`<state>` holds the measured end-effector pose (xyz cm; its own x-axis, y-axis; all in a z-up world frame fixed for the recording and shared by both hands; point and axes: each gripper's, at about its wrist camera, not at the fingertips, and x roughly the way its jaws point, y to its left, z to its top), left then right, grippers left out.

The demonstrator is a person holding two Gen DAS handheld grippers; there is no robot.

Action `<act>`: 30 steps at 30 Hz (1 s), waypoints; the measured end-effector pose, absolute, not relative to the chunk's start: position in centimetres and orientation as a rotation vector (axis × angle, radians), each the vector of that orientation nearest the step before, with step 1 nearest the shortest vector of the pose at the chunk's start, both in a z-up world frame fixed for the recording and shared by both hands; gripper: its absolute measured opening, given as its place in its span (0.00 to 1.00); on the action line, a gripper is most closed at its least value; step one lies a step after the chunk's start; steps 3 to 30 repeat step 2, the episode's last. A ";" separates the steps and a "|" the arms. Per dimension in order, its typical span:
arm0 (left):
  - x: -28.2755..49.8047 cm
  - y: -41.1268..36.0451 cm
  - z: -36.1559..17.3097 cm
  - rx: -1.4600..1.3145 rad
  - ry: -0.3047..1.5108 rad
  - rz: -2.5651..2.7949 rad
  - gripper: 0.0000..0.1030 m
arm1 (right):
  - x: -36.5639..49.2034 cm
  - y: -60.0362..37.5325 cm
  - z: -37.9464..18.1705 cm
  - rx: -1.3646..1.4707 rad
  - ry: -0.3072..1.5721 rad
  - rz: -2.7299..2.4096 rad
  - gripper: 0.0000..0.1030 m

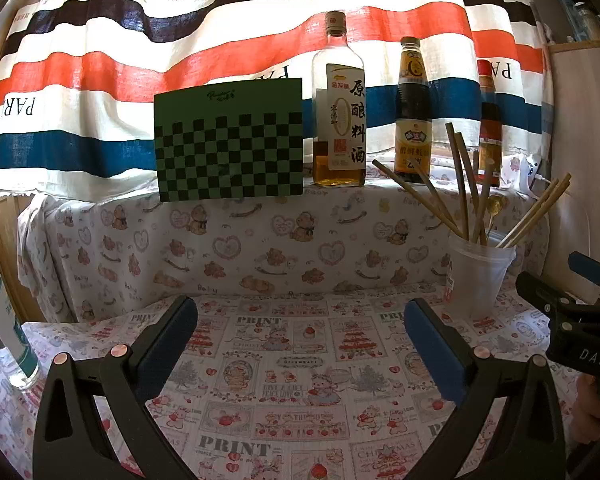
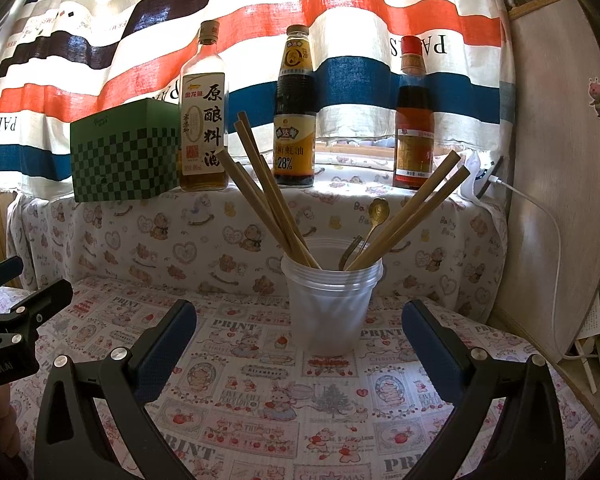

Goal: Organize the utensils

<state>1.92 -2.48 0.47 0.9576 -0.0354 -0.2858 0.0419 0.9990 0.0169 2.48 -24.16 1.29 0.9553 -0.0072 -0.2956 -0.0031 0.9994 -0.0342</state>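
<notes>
From the left wrist view, the left gripper (image 1: 300, 320) has its fingers spread wide over a printed cloth (image 1: 284, 392), holding nothing. A translucent plastic cup (image 1: 478, 276) of slim wooden chopsticks (image 1: 460, 184) stands at two o'clock.

From the right wrist view, the right gripper (image 2: 300, 320) is likewise spread and empty. The ribbed cup (image 2: 330, 304) stands at twelve o'clock between the fingertips, untouched, with chopsticks (image 2: 268, 200) fanning outward and a small golden spoon (image 2: 378, 210).
</notes>
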 end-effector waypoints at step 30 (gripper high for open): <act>1.9 -2.4 0.5 0.025 0.290 -0.040 1.00 | 2.5 -24.2 1.3 -0.034 0.301 -0.002 1.00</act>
